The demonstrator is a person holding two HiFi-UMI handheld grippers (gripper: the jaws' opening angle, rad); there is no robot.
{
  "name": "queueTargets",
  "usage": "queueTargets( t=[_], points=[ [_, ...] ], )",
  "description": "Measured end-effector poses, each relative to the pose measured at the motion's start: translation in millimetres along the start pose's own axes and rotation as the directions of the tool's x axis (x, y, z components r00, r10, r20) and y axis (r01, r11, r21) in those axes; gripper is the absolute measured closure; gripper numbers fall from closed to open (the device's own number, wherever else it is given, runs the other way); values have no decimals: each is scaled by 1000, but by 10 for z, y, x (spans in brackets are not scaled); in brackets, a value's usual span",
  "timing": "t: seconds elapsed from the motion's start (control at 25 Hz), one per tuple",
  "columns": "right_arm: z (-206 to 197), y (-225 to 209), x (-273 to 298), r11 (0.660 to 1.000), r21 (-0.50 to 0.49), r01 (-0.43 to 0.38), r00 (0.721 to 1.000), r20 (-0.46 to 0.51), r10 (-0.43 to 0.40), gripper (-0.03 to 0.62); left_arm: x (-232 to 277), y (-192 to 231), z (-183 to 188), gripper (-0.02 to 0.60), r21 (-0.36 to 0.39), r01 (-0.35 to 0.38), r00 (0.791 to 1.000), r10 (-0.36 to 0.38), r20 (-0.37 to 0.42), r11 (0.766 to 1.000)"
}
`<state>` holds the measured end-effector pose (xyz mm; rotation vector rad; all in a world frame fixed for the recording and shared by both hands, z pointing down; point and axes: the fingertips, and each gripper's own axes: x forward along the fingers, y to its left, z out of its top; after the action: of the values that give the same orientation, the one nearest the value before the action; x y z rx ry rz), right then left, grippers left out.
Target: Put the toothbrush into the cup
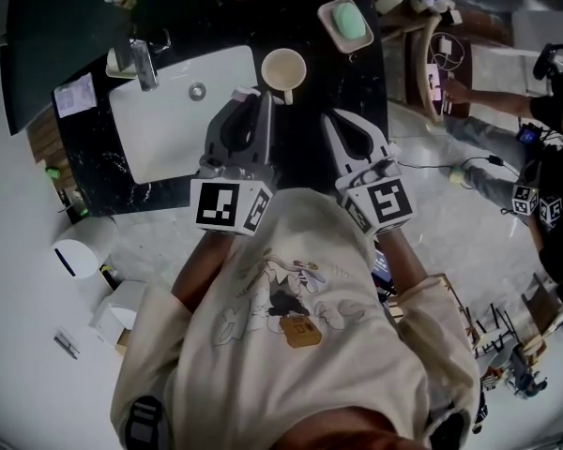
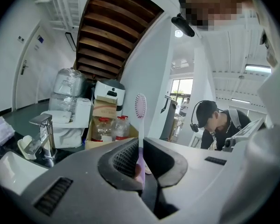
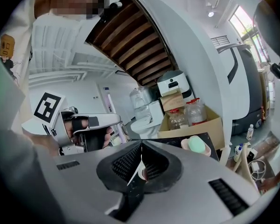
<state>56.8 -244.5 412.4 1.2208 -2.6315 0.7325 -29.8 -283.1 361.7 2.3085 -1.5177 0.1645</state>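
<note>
Our left gripper [image 1: 251, 111] [image 2: 141, 143] was clenched on a slim lilac plastic toothbrush [image 2: 140, 125] [image 1: 244, 93]. The jaws pressed on its handle and the pink and white bristle head stood upright above them. Our right gripper [image 1: 330, 118] [image 3: 141, 158] was closed with the jaw tips together, and it grasped nothing. Both grippers were over the black stone bench [image 1: 352, 87], side by side. The round cream ceramic cup [image 1: 283, 70] stood near the back edge of the bench, just beside the back right corner of the white rectangular sink [image 1: 164, 120]. The toothbrush was near the cup but outside it. A green soap in a pale dish [image 1: 345, 22] lay at the back right corner.
</note>
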Motion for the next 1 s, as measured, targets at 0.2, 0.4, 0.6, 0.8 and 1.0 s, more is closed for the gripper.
queueTargets(
  t=[0.2, 0.4, 0.6, 0.8, 1.0],
  points=[
    [30, -140, 89, 1000, 19, 0, 1000, 0, 0, 576, 190, 38, 19, 543, 21, -14, 1000, 13, 18, 1000],
    [6, -230, 112, 1000, 27, -1, 1000, -12, 1, 576, 326, 96, -88, 543, 33, -31, 1000, 31, 5, 999],
    [-49, -320, 86, 999, 44, 12, 1000, -23, -10, 576, 404, 67, -187, 543, 33, -21, 1000, 22, -17, 999],
    [-80, -353, 62, 999, 50, 20, 999, -26, -19, 576, 419, 58, -310, 543, 43, -25, 999, 27, -38, 999],
    [-104, -355, 50, 998, 55, 24, 999, -25, -23, 576, 417, 100, -422, 543, 55, -35, 996, 39, -77, 998]
  ],
)
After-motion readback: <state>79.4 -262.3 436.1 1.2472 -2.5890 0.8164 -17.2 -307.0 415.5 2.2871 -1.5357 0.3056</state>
